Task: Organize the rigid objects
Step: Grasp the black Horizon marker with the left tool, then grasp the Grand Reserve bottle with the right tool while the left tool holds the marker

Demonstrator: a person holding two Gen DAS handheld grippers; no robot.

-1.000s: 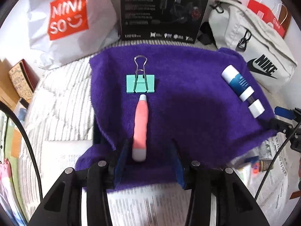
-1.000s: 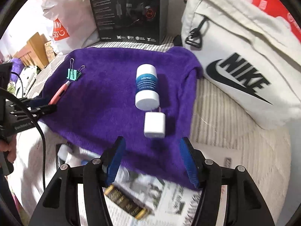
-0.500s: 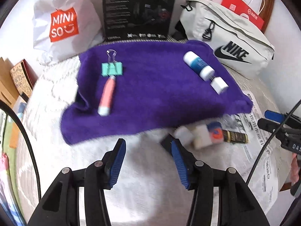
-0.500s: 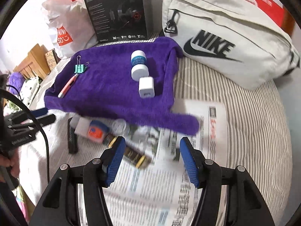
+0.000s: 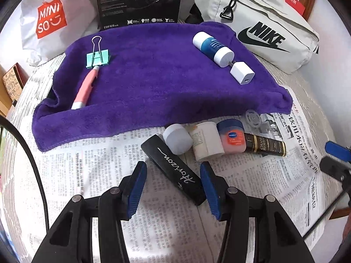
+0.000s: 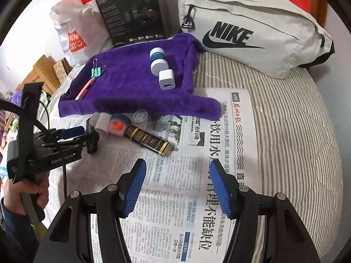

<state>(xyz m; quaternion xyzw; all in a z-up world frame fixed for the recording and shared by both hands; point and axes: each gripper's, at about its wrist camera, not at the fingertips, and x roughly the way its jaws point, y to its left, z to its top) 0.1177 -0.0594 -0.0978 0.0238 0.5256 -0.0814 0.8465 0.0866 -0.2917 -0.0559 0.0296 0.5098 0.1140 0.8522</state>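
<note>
Left gripper (image 5: pixel 172 184): the jaws are spread wide and nothing is gripped. The near end of the black case (image 5: pixel 173 169) lies between the blue pads (image 5: pixel 137 188), close to the right-hand pad; contact cannot be confirmed. The case rests diagonally on the newspaper (image 5: pixel 87 171).

Right gripper (image 6: pixel 177 183): the jaws are spread and empty, held over bare newspaper (image 6: pixel 175 197).

Items on the purple towel (image 5: pixel 153 76):
- A green clip (image 5: pixel 97 57) is located at the far left, with the tip of a pink pen (image 5: pixel 84 87) touching it.
- A blue-and-white bottle (image 5: pixel 212 46) is laid on its side at the right, with a white charger (image 5: pixel 242 73) just beside its cap.

Items on the newspaper, along the towel's near edge:
- A grey cap (image 5: pixel 177 139), a white tube (image 5: pixel 206 140), a blue-lidded jar (image 5: pixel 232 136) and a dark gold-banded tube (image 5: pixel 265 145) are clustered in a row, touching or nearly so.
- A clear disc (image 5: pixel 253 117) is seen at the towel's edge.

In the right wrist view, the left gripper (image 6: pixel 72 135) is seen at the left, next to this cluster.
</note>
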